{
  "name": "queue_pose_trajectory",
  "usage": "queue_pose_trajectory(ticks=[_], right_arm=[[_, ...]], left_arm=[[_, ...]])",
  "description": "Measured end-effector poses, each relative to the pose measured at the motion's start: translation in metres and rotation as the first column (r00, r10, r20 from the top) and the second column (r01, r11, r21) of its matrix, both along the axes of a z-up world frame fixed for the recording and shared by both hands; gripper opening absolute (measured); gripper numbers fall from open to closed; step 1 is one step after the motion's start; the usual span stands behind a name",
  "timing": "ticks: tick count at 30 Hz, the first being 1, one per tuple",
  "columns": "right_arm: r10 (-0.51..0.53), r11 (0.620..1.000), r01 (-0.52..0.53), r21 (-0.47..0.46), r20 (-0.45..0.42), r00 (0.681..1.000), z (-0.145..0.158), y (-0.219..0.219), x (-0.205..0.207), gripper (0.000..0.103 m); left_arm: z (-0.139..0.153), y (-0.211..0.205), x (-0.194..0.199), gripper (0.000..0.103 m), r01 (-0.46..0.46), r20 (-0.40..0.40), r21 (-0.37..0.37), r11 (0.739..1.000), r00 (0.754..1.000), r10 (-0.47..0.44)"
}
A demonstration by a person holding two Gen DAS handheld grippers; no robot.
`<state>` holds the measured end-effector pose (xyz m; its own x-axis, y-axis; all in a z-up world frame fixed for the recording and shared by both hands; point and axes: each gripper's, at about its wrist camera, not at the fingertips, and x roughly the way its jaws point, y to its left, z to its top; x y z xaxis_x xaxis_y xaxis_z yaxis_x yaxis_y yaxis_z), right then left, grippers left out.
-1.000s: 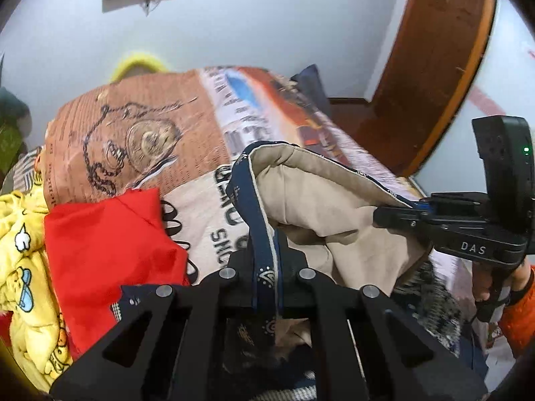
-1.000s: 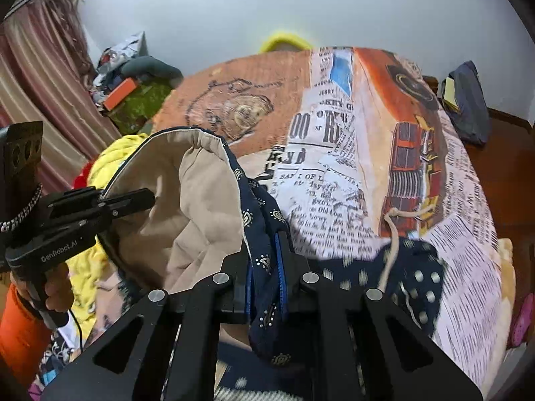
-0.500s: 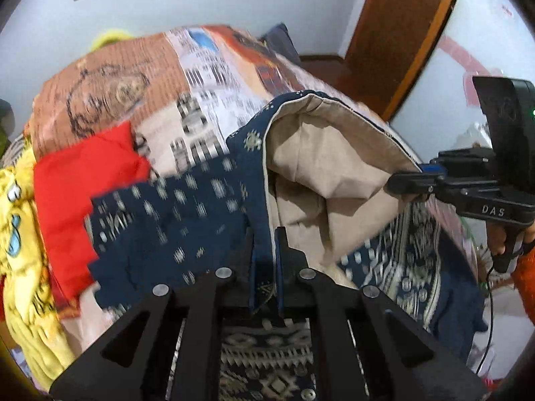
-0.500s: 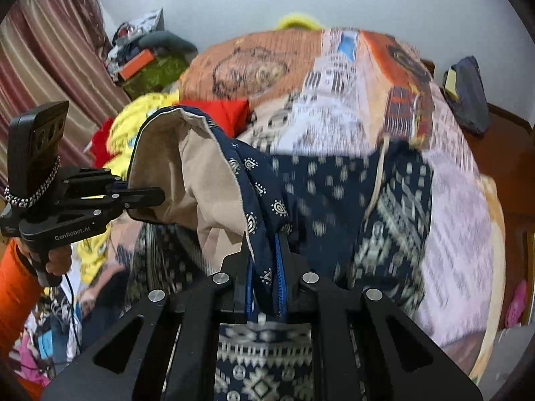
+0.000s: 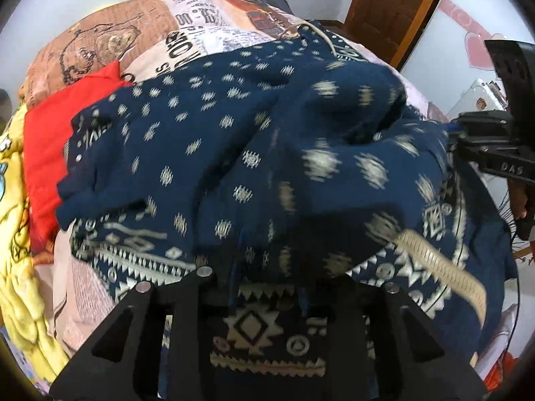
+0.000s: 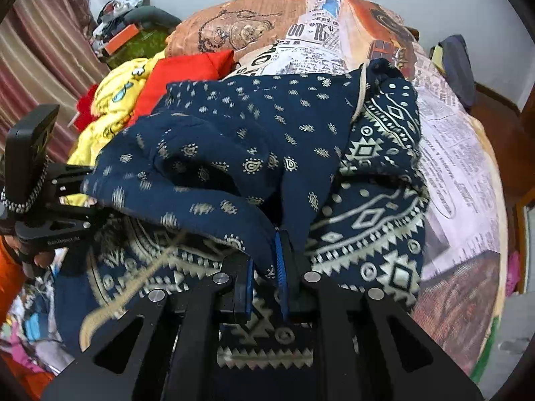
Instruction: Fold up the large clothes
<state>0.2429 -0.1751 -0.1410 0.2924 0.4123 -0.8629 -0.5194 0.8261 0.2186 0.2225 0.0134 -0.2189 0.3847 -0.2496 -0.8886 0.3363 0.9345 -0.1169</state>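
Observation:
A large navy garment (image 5: 207,140) with pale printed motifs lies spread on the bed, its near part folded over onto itself in a loose hump (image 6: 254,127). A beige drawstring (image 5: 441,267) trails from it. My left gripper (image 5: 274,274) points down at the near edge; its jaws are opening and stand well apart, with the blurred fold draped loosely over them. My right gripper (image 6: 265,260) sits beside it, jaws opening slightly, and the fold's edge hangs between its blue pads (image 6: 280,260). Each gripper shows in the other's view: the right gripper (image 5: 468,133) and the left gripper (image 6: 83,180).
The bed carries a newspaper-print cover (image 6: 461,173). A red cloth (image 5: 43,140) and a yellow printed garment (image 5: 13,234) are piled on the left side. A dark item (image 6: 454,63) lies at the far right corner. A wooden door (image 5: 394,6) stands beyond, a curtain (image 6: 43,53) at left.
Both grippers came down toward the bed with the garment's hem. The raised flap with its beige lining now lies folded over, navy side up. Both pairs of jaws have parted, the left more.

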Motion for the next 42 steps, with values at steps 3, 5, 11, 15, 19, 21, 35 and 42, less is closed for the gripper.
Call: queue_pose_trajectory(ticks=[3,5,11,15,19,21,35,42], right_arm=[[-0.013,1.000,0.012,0.022,0.026,1.000,0.008,-0.007,-0.008,0.013],[-0.025,0.999,0.025,0.030,0.025,0.999,0.011,-0.010,-0.009,0.014],[-0.020,0.999,0.019,0.039,0.041,0.999,0.024,-0.020,-0.022,0.014],[-0.035,0.999,0.032,0.038,0.081,0.996,0.039,-0.027,-0.025,0.014],[-0.062,0.997,0.056,0.052,0.119,0.991,0.051,-0.027,-0.020,0.015],[-0.065,0.997,0.058,0.058,0.131,0.989,0.053,-0.021,-0.015,0.018],[-0.104,0.988,0.099,-0.116,-0.036,0.994,-0.028,-0.005,0.010,0.058],[-0.134,0.989,0.131,-0.067,-0.032,0.990,-0.011,-0.026,0.009,0.059]], left_arm=[[0.002,0.004,-0.013,0.041,-0.001,0.022,0.018,1.000,1.000,0.000],[0.008,0.009,-0.019,0.044,-0.009,0.037,0.031,0.999,0.999,0.007],[0.025,0.038,-0.033,0.048,-0.072,0.079,0.034,0.997,0.994,0.069],[0.049,0.058,-0.031,0.048,-0.129,0.140,0.028,0.991,0.982,0.124],[0.072,0.068,-0.022,0.056,-0.177,0.206,0.011,0.984,0.963,0.171],[0.078,0.068,-0.015,0.061,-0.190,0.224,-0.001,0.982,0.957,0.185],[-0.016,0.051,0.014,0.075,-0.235,0.038,0.043,0.971,0.972,0.233],[-0.008,0.092,0.005,0.080,-0.309,0.011,-0.050,0.950,0.951,0.310]])
